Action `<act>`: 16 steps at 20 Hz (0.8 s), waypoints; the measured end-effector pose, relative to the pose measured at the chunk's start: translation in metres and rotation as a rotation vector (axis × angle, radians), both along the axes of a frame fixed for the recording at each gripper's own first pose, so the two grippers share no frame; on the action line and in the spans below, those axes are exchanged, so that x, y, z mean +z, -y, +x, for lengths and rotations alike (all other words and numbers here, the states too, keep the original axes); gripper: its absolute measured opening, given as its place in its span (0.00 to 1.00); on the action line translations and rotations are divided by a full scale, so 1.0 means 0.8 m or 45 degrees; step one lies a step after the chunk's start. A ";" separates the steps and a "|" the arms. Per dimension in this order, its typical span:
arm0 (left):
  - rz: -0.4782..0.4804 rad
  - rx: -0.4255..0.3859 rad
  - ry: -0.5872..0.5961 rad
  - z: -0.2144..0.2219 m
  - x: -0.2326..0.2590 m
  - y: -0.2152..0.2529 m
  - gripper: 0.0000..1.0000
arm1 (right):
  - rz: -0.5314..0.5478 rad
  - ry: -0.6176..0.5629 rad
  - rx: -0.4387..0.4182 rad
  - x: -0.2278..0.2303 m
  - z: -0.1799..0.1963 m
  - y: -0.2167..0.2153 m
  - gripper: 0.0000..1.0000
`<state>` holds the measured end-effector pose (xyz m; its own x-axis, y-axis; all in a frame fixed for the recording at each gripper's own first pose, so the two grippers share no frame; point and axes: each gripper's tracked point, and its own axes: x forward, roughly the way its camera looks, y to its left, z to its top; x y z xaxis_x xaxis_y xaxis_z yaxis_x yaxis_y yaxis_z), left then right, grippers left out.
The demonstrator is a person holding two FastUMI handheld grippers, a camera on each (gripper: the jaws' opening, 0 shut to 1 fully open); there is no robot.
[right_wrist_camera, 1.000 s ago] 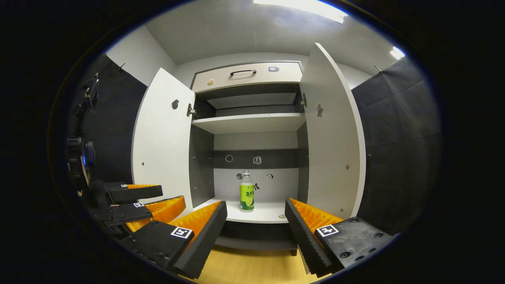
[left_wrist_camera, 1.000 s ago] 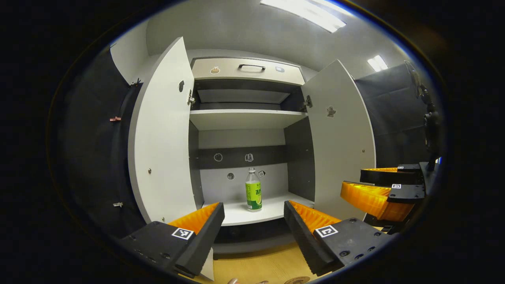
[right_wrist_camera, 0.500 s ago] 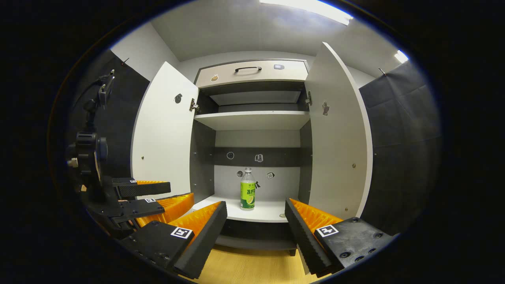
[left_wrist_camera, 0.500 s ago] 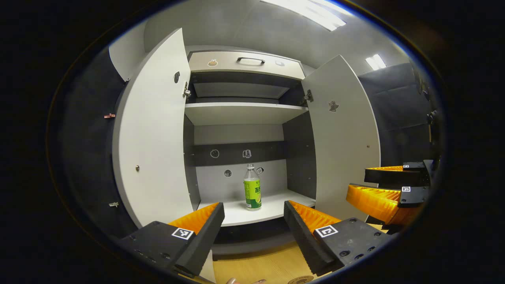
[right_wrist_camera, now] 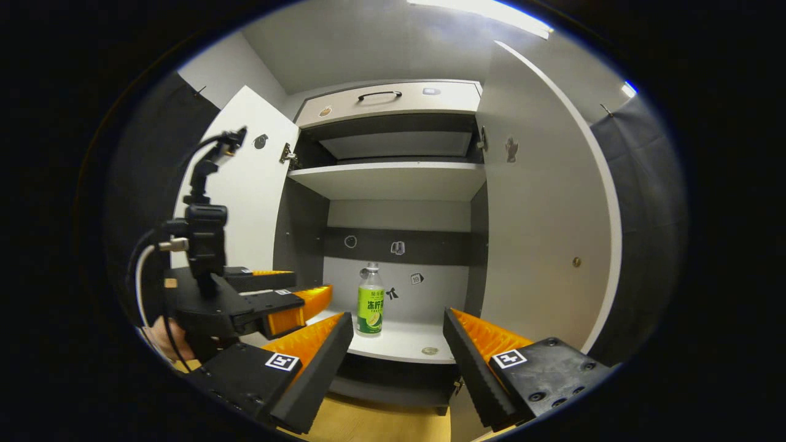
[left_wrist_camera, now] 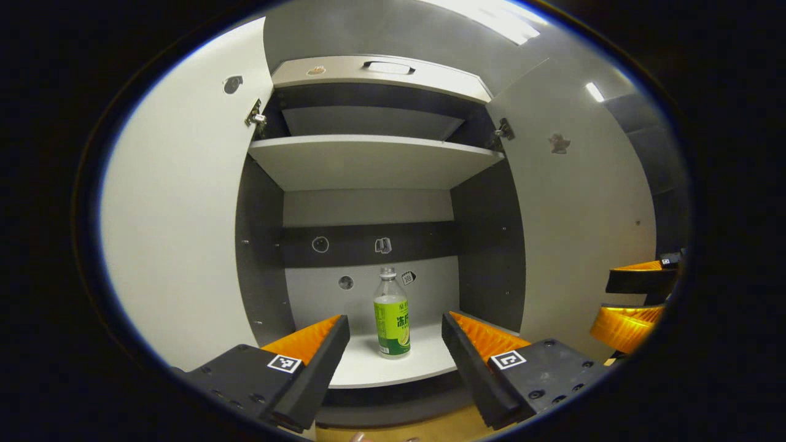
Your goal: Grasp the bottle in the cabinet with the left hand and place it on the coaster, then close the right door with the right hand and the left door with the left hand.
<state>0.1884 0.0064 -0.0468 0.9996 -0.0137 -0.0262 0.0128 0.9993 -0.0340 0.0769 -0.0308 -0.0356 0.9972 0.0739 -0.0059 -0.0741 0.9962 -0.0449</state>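
A: Bottle [left_wrist_camera: 392, 319] is standing upright on the lower shelf [left_wrist_camera: 393, 368], dead ahead of my left gripper [left_wrist_camera: 395, 341] and lining up in the gap between its orange fingers

B: Are the fingers touching it?

A: No, it is sitting well beyond the tips. I am holding the jaws wide apart and gripping nothing, so they can pass either side of the bottle

B: And your other tool?

A: I am keeping the right gripper [right_wrist_camera: 398, 344] spread wide and empty too, waiting just off the right door [right_wrist_camera: 540, 233], which is standing open beside it. In the right gripper view the left gripper [right_wrist_camera: 279, 294] is reaching ahead toward the shelf's edge

B: Doors?

A: I am seeing the left door [left_wrist_camera: 178, 202] swung out as well, I judge to leave the reach free
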 end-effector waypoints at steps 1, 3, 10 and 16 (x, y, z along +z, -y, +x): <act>-0.013 -0.007 -0.013 0.018 -0.007 0.001 0.96 | 0.006 0.002 0.005 -0.002 0.006 0.004 0.98; 0.001 -0.007 -0.022 0.050 -0.019 -0.002 0.96 | -0.012 0.004 0.015 -0.005 0.016 0.007 0.98; 0.064 -0.032 -0.005 0.137 -0.047 -0.007 0.96 | -0.058 0.010 0.013 -0.011 0.040 0.013 0.98; 0.077 -0.011 -0.037 0.181 -0.079 -0.016 0.96 | -0.081 0.045 0.048 -0.010 0.060 -0.001 0.98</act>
